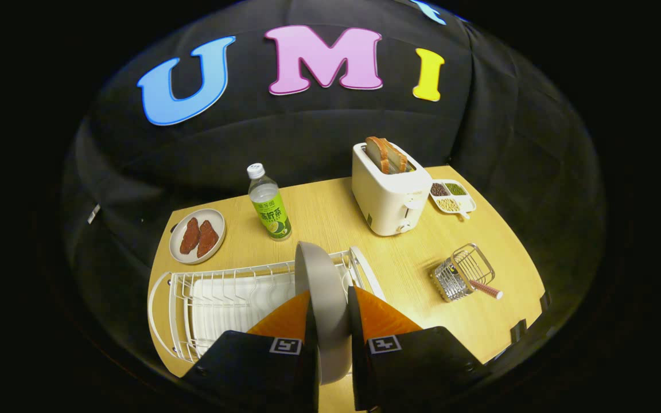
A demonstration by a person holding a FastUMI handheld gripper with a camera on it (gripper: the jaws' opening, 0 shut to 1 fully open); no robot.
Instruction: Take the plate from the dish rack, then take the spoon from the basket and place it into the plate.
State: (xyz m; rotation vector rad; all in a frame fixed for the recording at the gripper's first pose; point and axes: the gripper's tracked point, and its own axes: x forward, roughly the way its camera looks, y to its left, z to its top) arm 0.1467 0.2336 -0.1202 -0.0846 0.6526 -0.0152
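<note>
A grey plate stands on edge between my two fingers, and my gripper is shut on its rim. The plate is held above the right end of the white wire dish rack, apart from its slots. To the right, a small wire basket lies tipped on the wooden table. A spoon with a reddish handle sticks out of the basket toward the table's right edge.
Beyond the rack stand a green-labelled bottle and a white toaster holding bread slices. A plate with two pieces of meat sits at the far left. A divided dish of beans lies beside the toaster.
</note>
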